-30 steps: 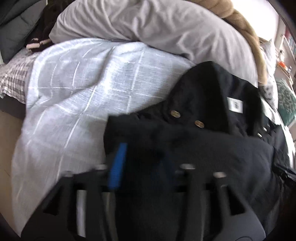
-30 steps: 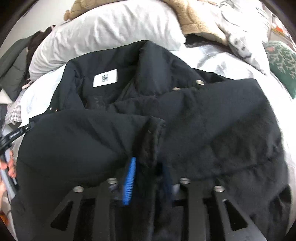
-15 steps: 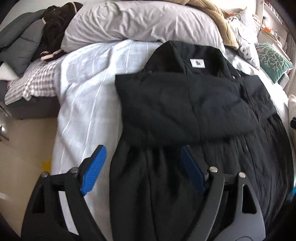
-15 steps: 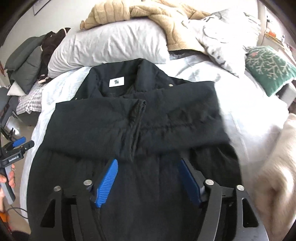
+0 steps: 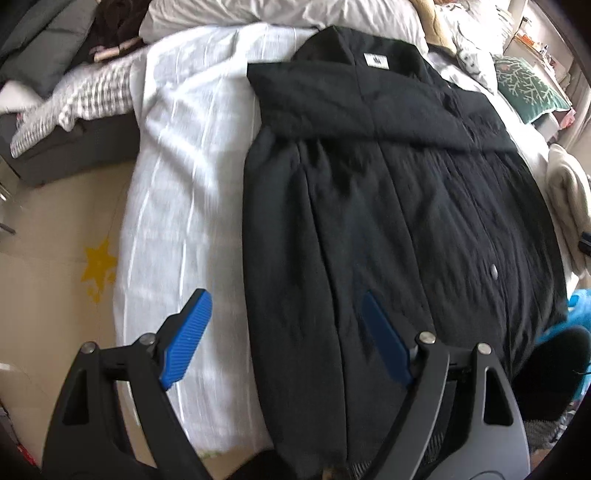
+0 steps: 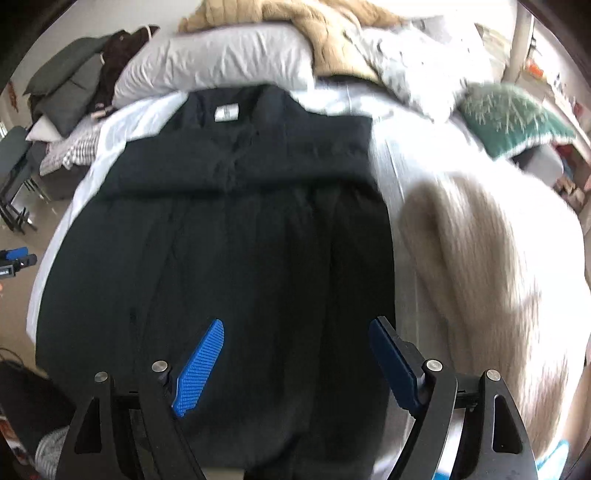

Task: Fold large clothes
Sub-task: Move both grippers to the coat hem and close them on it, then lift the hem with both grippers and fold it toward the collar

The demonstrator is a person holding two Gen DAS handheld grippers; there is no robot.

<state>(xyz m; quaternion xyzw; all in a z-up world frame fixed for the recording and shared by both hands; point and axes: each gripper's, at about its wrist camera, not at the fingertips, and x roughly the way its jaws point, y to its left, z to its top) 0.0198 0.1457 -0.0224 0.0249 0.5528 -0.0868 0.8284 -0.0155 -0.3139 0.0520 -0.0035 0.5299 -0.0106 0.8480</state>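
A long black coat [image 5: 388, 206] lies flat on the bed with its collar and white label [image 5: 376, 60] at the far end. Both sleeves are folded across the chest. It also shows in the right wrist view [image 6: 229, 236]. My left gripper [image 5: 284, 332] is open and empty, held above the coat's near left edge. My right gripper [image 6: 295, 354] is open and empty, held above the coat's lower right part. The left gripper's tip shows at the left edge of the right wrist view [image 6: 14, 258].
The bed has a pale sheet [image 5: 184, 184], a grey pillow [image 6: 221, 62] and a tan blanket [image 6: 332, 33] at its head. A beige fleece [image 6: 480, 266] lies right of the coat. A green cushion [image 6: 513, 114] sits far right. Floor [image 5: 55, 258] lies left.
Both grippers have let go of the sleeves, opened, and pulled back toward the coat's lower end. The sleeves now lie folded across the chest.
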